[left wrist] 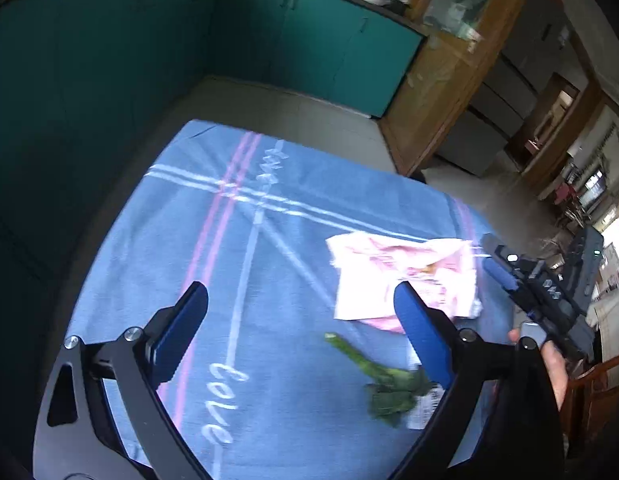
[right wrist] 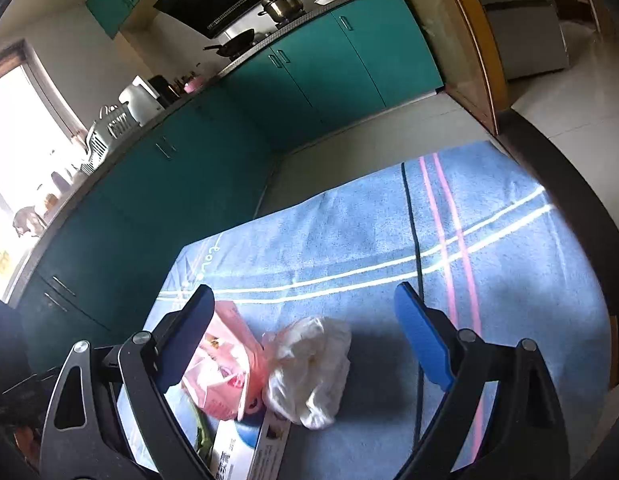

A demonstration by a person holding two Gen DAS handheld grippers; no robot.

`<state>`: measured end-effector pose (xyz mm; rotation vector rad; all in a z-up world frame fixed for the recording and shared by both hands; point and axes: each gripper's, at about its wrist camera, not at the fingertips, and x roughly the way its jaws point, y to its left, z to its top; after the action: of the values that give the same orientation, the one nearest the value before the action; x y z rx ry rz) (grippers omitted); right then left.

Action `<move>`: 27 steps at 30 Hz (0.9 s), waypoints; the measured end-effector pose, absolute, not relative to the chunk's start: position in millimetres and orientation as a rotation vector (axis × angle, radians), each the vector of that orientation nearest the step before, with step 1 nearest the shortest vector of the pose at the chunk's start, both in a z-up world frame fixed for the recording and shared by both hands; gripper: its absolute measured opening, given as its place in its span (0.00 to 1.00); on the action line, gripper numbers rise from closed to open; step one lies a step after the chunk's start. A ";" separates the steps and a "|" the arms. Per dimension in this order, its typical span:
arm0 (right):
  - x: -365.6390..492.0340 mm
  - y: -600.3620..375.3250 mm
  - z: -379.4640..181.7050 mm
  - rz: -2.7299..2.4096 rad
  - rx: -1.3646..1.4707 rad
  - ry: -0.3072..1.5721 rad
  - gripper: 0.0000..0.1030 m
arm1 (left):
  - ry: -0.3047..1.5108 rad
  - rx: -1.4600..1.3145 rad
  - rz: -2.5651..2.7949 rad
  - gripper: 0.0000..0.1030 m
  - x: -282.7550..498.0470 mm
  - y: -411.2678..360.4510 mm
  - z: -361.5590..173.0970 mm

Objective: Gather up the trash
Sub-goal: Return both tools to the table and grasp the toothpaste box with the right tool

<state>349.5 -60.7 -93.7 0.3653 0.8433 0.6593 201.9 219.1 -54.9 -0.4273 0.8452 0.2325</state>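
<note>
Left tongs (left wrist: 300, 304) released, jaws wide, nothing between them — they hang over the blue striped cloth (left wrist: 245, 240) that covers the surface. Right tongs (right wrist: 303, 308) likewise spread wide, gripping nothing.

Trash lies in one loose cluster on the cloth: pink plastic bag (left wrist: 393, 276), crumpled and flat; green vegetable scraps (left wrist: 385, 388) just beside it, nearer the left camera. From the right wrist view, a crumpled white bag (right wrist: 309, 372) touches the pink one, and a printed carton (right wrist: 245, 448) sits partly under both. The picture is blurred here — carton print unreadable.

Dark cable (right wrist: 413, 240) runs across the cloth. Teal cabinets (right wrist: 309, 64) behind.
</note>
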 end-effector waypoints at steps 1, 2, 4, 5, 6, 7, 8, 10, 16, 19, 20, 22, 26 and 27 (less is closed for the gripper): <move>348.4 -57.5 -94.3 0.672 0.358 0.848 0.87 | 0.856 -0.443 0.243 0.91 200.9 226.4 -60.9; 347.3 -52.7 -95.4 0.683 0.337 0.856 0.87 | 0.865 -0.463 0.247 0.91 200.1 231.7 -64.1; 337.9 -36.5 -94.6 0.719 0.235 0.866 0.87 | 0.878 -0.516 0.237 0.91 197.2 239.3 -67.6; 329.8 -26.3 -94.2 0.739 0.165 0.867 0.87 | 0.884 -0.543 0.226 0.91 196.8 241.2 -69.8; 325.0 -20.7 -94.2 0.748 0.131 0.868 0.87 | 0.891 -0.568 0.213 0.91 196.2 242.6 -71.7; 318.1 -13.1 -94.4 0.763 0.080 0.867 0.87 | 0.897 -0.598 0.194 0.91 196.0 243.3 -73.7; 309.2 -5.3 -94.8 0.785 0.030 0.869 0.87 | 0.901 -0.614 0.183 0.91 195.8 242.8 -75.0; 296.2 2.1 -96.0 0.829 -0.011 0.874 0.87 | 0.907 -0.631 0.166 0.91 197.0 238.4 -76.2; 248.2 11.9 -101.3 0.995 -0.071 0.918 0.66 | 0.912 -0.611 0.143 0.91 197.6 223.7 -72.5; 225.7 14.9 -105.9 1.027 -0.144 0.933 0.57 | 0.914 -0.626 0.131 0.91 195.9 222.1 -72.4; 216.7 14.0 -108.8 1.048 -0.161 0.945 0.56 | 0.915 -0.631 0.126 0.91 195.4 221.2 -72.6; 202.6 9.3 -111.3 1.069 -0.195 0.944 0.56 | 0.919 -0.633 0.119 0.91 195.4 219.1 -73.7; 184.3 -1.3 -110.2 1.106 -0.238 0.943 0.56 | 0.925 -0.615 0.107 0.91 196.3 211.9 -73.5; 181.1 -6.1 -110.1 1.102 -0.241 0.935 0.56 | 0.927 -0.609 0.105 0.91 196.6 209.6 -73.1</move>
<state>181.1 -6.1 -110.1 -0.2412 0.9354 1.1023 196.6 209.6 -73.1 -0.6087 0.9266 0.1052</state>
